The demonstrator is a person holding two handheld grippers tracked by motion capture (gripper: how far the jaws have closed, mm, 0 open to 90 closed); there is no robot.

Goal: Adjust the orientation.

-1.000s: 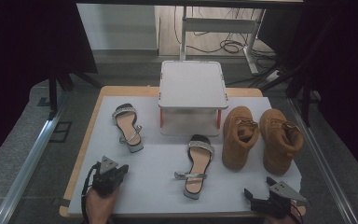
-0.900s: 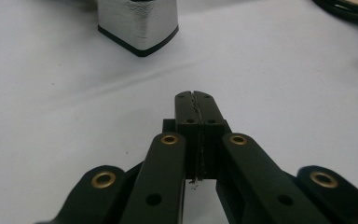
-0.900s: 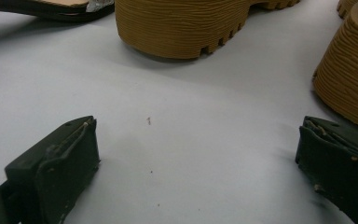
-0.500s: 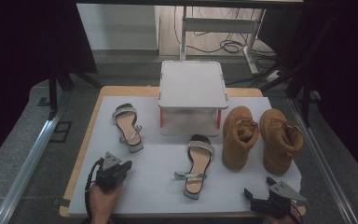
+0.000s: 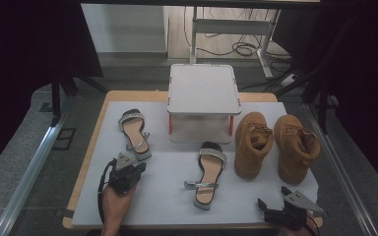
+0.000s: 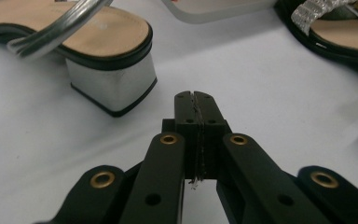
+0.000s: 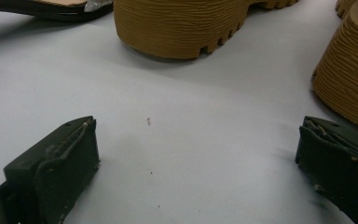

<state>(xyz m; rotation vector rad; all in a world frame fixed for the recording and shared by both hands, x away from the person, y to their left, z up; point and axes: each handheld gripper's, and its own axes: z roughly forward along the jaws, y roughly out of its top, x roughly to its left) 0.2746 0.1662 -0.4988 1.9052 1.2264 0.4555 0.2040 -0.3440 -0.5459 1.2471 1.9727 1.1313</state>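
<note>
Two silver-strapped sandals lie on the white mat [image 5: 167, 196]: one at the left [image 5: 134, 132], one in the middle [image 5: 206, 174]. Right of them stands a pair of tan boots [image 5: 253, 145] [image 5: 295, 147]. My left gripper [image 5: 139, 168] is shut on nothing, just short of the left sandal's heel. In the left gripper view the closed jaw tips [image 6: 196, 95] point past that silver block heel [image 6: 112, 84]. My right gripper [image 5: 264, 205] rests open at the mat's front right. In the right gripper view its gripper [image 7: 198, 158] faces the boot soles [image 7: 182, 28] across bare mat.
A white lidded box [image 5: 203, 98] with red corners stands at the back centre, behind the middle sandal. The wooden table edge [image 5: 96, 132] borders the mat. Metal rails run along both sides. The middle sandal's toe [image 6: 340, 28] lies at the upper right of the left gripper view.
My left gripper has moved forward and slightly right, closer to the left sandal's heel. The right gripper has stayed put.
</note>
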